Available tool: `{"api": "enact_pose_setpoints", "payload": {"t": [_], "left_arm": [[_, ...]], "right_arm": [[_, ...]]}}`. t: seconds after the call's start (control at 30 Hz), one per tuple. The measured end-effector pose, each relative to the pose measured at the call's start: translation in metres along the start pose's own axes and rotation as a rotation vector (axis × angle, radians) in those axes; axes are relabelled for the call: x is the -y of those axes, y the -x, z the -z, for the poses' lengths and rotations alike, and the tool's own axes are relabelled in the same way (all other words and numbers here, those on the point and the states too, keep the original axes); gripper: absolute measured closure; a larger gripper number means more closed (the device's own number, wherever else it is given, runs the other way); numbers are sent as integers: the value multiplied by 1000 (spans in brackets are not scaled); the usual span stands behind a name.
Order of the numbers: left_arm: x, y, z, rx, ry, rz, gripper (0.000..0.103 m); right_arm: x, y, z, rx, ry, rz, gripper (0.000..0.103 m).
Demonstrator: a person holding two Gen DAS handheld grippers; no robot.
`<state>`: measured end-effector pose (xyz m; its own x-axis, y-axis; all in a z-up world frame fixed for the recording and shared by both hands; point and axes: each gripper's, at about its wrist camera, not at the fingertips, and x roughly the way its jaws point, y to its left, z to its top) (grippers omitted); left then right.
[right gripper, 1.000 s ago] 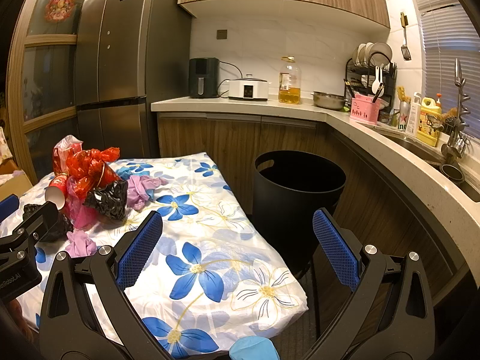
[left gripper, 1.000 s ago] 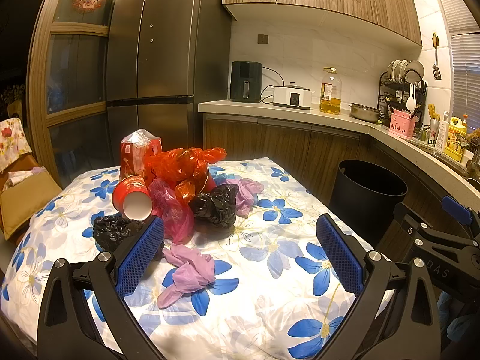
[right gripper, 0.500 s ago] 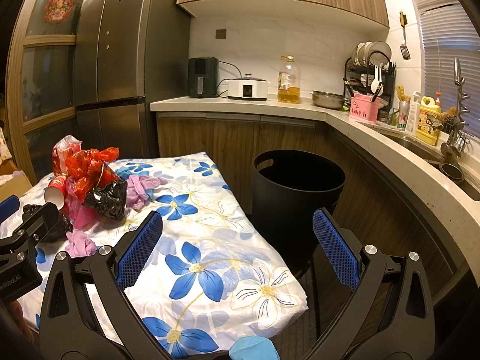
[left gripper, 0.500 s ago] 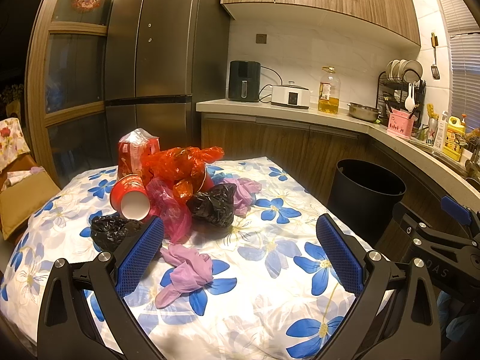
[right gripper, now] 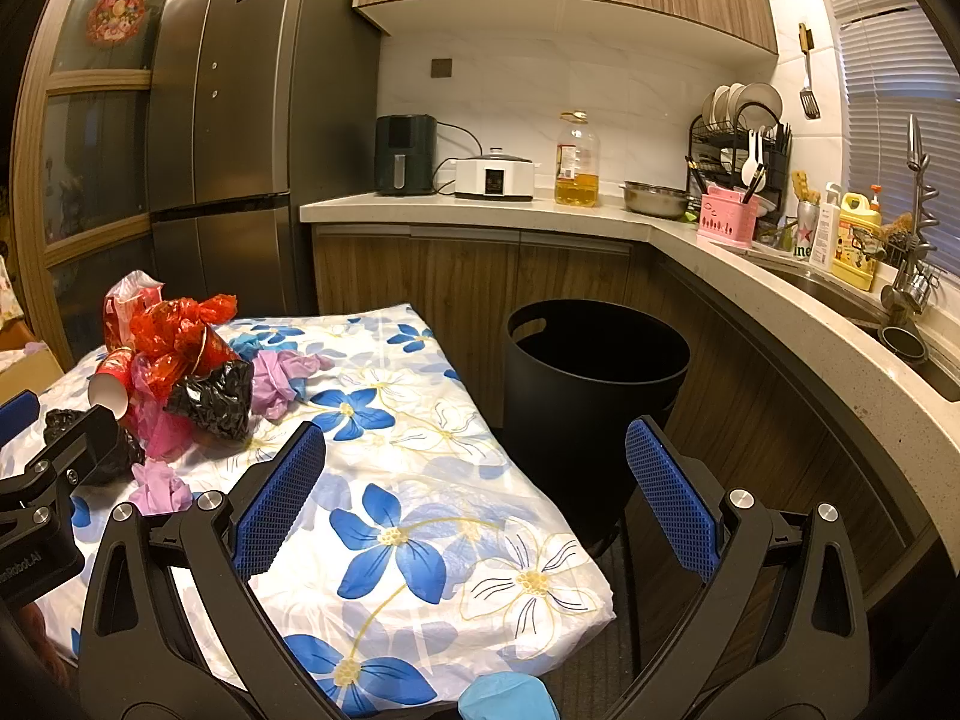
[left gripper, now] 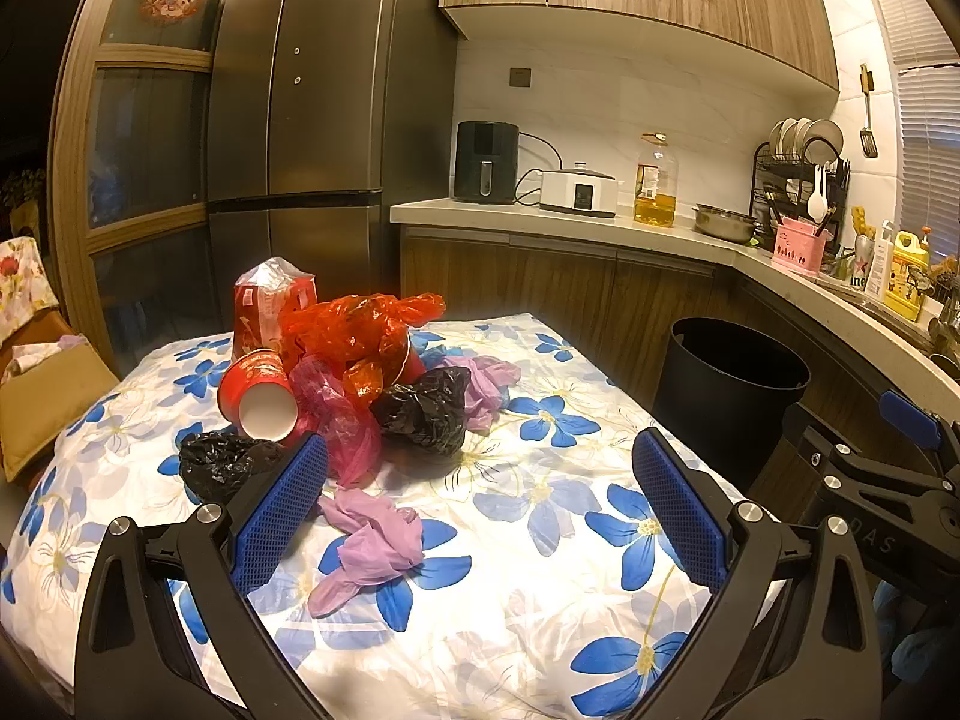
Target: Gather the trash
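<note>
A trash pile sits on the flowered tablecloth [left gripper: 540, 540]: a red paper cup [left gripper: 258, 393] on its side, red plastic bags [left gripper: 360, 330], a pink bag [left gripper: 342, 426], two black bags [left gripper: 426, 408], and purple gloves [left gripper: 372, 540]. A black bin [left gripper: 726, 384] stands on the floor right of the table; it also shows in the right wrist view [right gripper: 594, 384]. My left gripper [left gripper: 474, 510] is open and empty, just short of the nearest purple glove. My right gripper [right gripper: 474, 498] is open and empty over the table's right corner.
A kitchen counter [right gripper: 600, 210] runs behind and to the right, with appliances, an oil bottle, a dish rack and a sink. A fridge [left gripper: 312, 120] stands behind the table. A chair [left gripper: 36, 396] stands at the left.
Both grippers have stayed open and almost still. The left view has drifted very slightly. Nothing was picked up.
</note>
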<state>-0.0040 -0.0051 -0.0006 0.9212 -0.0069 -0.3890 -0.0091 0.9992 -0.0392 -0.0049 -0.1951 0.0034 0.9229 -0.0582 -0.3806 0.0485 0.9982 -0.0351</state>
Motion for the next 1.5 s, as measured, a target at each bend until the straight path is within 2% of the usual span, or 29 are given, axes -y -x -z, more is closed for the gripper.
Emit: {"api": "enact_pose_setpoints", "payload": {"t": [1.5], "left_arm": [[5,-2,0,-12,0,12,5]], "right_arm": [[2,-5,1,-4,-2,-1,4]]}}
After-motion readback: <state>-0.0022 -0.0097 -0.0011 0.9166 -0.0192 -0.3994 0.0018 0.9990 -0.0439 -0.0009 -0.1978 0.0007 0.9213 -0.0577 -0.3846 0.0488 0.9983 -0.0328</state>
